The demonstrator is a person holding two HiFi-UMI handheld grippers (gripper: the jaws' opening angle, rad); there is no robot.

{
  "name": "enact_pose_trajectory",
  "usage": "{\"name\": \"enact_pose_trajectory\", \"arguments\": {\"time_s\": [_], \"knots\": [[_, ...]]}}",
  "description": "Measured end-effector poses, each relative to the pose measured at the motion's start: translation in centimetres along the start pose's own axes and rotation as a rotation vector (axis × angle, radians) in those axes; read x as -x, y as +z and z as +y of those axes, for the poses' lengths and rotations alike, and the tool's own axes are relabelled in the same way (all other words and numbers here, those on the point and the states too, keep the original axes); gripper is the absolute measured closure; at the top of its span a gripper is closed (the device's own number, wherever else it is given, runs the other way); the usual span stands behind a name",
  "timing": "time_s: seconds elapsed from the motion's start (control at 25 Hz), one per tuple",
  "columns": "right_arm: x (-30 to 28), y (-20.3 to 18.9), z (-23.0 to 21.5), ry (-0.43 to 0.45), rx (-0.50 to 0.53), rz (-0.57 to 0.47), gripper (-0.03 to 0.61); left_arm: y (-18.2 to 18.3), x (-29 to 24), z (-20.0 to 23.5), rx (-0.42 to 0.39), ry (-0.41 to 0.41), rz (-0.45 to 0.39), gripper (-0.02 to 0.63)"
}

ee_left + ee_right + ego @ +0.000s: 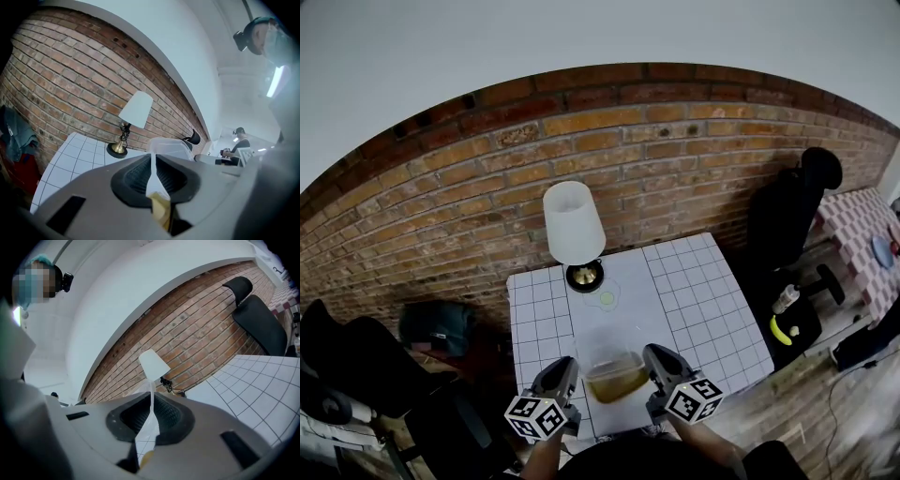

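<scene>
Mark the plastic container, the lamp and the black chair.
plastic container (615, 380): head view, on its clear side wall over the yellowish contents.
lamp (572, 223): head view, on the middle of the white shade.
black chair (786, 220): head view, on its backrest.

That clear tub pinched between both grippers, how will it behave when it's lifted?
The clear tub has thin walls, clamped by the left gripper and right gripper, so it will probably flex. Its yellowish contents may be liquid, so they could slosh or spill if it tilts.

Clear plastic tub (616, 377) (yellowish contents), upright, pinched at opposite walls.
</scene>
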State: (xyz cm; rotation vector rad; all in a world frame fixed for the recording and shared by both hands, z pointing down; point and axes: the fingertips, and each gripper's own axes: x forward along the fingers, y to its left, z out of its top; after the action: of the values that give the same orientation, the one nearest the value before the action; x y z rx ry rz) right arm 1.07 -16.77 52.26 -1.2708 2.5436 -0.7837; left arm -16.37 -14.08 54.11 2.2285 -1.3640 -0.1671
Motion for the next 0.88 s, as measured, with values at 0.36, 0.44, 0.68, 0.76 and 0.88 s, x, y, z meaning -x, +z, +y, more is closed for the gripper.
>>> {"name": "enact_pose_trajectory", "arguments": {"time_s": [0.36,0.44,0.68,0.76,0.88], "knots": [[0.4,4.0,2.7,0.055,0.000,-0.061,0.557,3.6,0.6,-1.8,-0.041,-0.016,-0.088,0.577],[0.4,4.7,3.1,0.067,-0.002,-0.073,0.557,4.3,0.8,-2.2,-0.044,-0.021,-0.106,0.577],[0.6,6.6,4.5,0.107,-0.001,-0.113,0.557,7.1,1.6,-3.6,-0.054,-0.044,-0.183,0.581],[0.7,7.4,4.9,0.117,0.000,-0.129,0.557,8.2,1.7,-4.2,-0.059,-0.052,-0.206,0.581],[0.9,8.6,5.6,0.135,0.002,-0.153,0.557,9.4,1.9,-5.0,-0.073,-0.061,-0.228,0.583]]}}
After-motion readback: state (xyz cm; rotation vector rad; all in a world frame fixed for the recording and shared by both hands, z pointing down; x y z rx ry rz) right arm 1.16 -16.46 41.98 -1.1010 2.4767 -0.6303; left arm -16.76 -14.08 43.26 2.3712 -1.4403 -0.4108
